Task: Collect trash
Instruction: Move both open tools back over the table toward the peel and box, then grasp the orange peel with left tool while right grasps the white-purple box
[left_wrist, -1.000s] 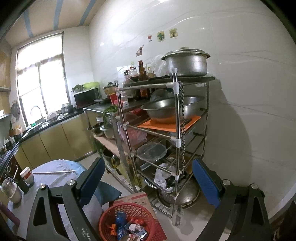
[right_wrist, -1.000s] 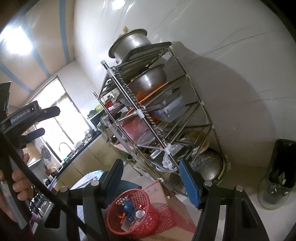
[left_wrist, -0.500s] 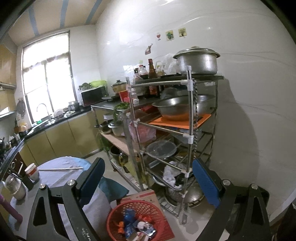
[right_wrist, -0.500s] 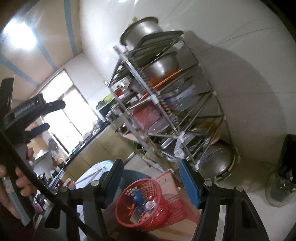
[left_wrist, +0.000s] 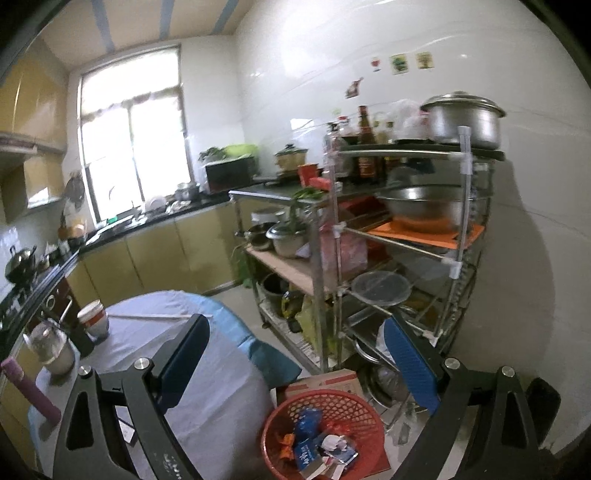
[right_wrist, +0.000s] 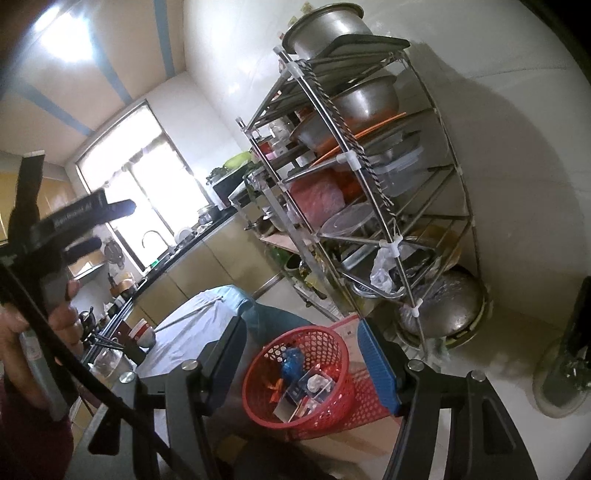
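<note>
A kitchen seen from two hand-held grippers, both pointing slightly downward. The left gripper (left_wrist: 295, 365) has its blue-padded jaws spread wide with nothing between them. The right gripper (right_wrist: 301, 365) also holds its jaws apart and empty.

A round red plastic mesh basket (left_wrist: 325, 402) stands on the floor below both grippers, resting on a flat cardboard box with red print (left_wrist: 325, 380). Inside the basket lies a jumble of trash wrappers (left_wrist: 321, 443), blue, white and orange; what the individual pieces are cannot be made out.

Just behind the basket rises a tall metal wire rack (left_wrist: 461, 206) against the white tiled wall. A lidded steel pot (left_wrist: 461, 118) sits on its top shelf, and a wide steel bowl (left_wrist: 421, 206) rests on an orange mat one shelf lower.

To the left of the basket, a round table under a pale blue cloth (left_wrist: 184, 347) carries a striped cup (left_wrist: 92, 317) near its far left edge.

In the right wrist view, a person's hand (right_wrist: 22, 332) grips the left gripper's handle at the left side.
</note>
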